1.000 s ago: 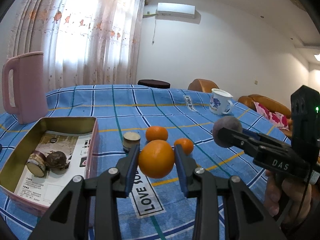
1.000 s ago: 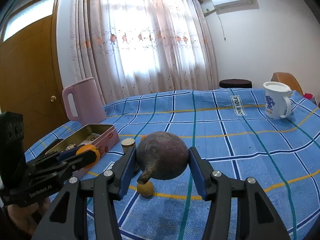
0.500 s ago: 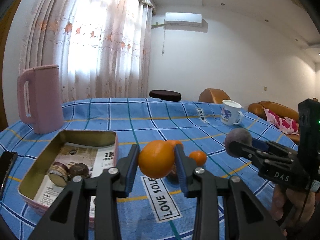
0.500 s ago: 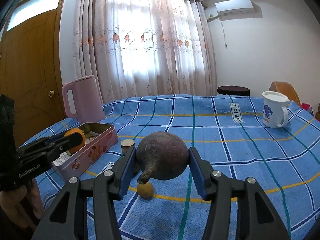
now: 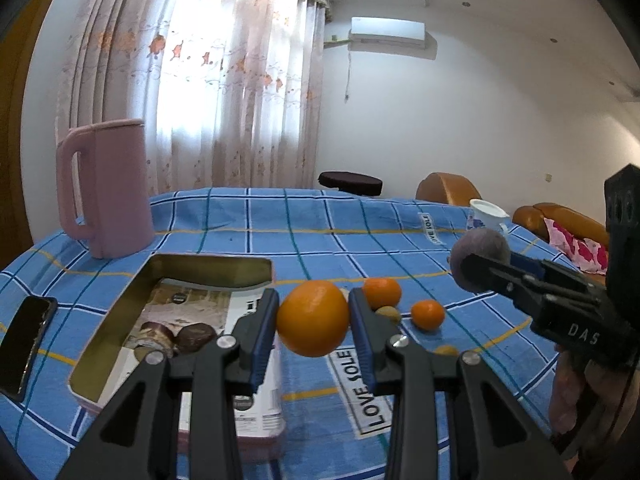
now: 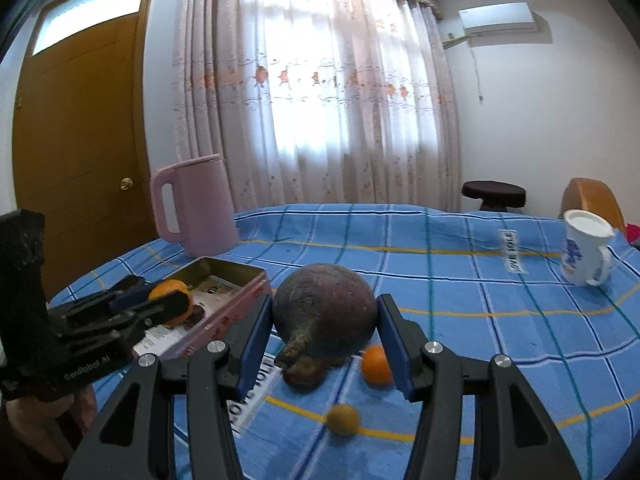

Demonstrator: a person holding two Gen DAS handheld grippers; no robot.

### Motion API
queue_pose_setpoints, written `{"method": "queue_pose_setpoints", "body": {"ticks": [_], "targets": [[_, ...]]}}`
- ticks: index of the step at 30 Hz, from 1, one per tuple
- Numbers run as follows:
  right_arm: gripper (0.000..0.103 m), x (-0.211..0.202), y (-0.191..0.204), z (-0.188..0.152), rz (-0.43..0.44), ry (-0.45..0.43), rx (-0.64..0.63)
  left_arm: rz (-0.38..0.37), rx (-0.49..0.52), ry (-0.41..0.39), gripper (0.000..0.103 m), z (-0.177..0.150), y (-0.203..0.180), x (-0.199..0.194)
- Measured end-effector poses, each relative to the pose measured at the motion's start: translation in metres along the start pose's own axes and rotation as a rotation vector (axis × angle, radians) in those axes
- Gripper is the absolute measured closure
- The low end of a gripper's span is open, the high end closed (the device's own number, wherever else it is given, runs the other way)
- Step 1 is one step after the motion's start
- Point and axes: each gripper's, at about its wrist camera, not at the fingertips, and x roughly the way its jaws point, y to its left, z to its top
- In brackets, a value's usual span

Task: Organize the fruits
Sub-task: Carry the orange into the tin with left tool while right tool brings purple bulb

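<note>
My left gripper (image 5: pixel 313 316) is shut on a large orange (image 5: pixel 313 318) and holds it in the air by the right side of the open pink tin box (image 5: pixel 208 266); it also shows in the right wrist view (image 6: pixel 170 302). My right gripper (image 6: pixel 325 334) is shut on a dark purple round fruit (image 6: pixel 325 320) with a stem, held above the table; it also shows in the left wrist view (image 5: pixel 478 258). Two small oranges (image 5: pixel 382 292) (image 5: pixel 428 314) and small yellowish fruits (image 5: pixel 388 314) lie on the blue checked cloth.
The tin holds a paper and two dark round items (image 5: pixel 192 338). A pink jug (image 5: pixel 106 188) stands behind it. A black phone (image 5: pixel 24 344) lies at the left. A white mug (image 6: pixel 586 252) stands at the far right. A sofa (image 5: pixel 560 224) lies beyond the table.
My left gripper has moved left with the orange, closer to the tin box. My right gripper has shifted a little with the purple fruit still held.
</note>
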Motion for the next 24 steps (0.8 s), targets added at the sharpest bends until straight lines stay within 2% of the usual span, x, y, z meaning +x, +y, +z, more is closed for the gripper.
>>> {"method": "queue_pose_setpoints", "body": {"ticks": [6,15,24], "targets": [[0.049,0.019,0.023,0.012,0.050,0.021,-0.036,0.032,-0.034,0.004,0.066,0.001,0.023,-0.001],[0.049,0.053,0.066,0.027,0.123,0.052,-0.106,0.121,-0.107,0.024,0.066,0.008,0.078,0.000],[0.049,0.086,0.114,0.020,0.193,0.125,-0.188,0.157,-0.130,0.067,0.066,0.006,0.106,0.012]]}}
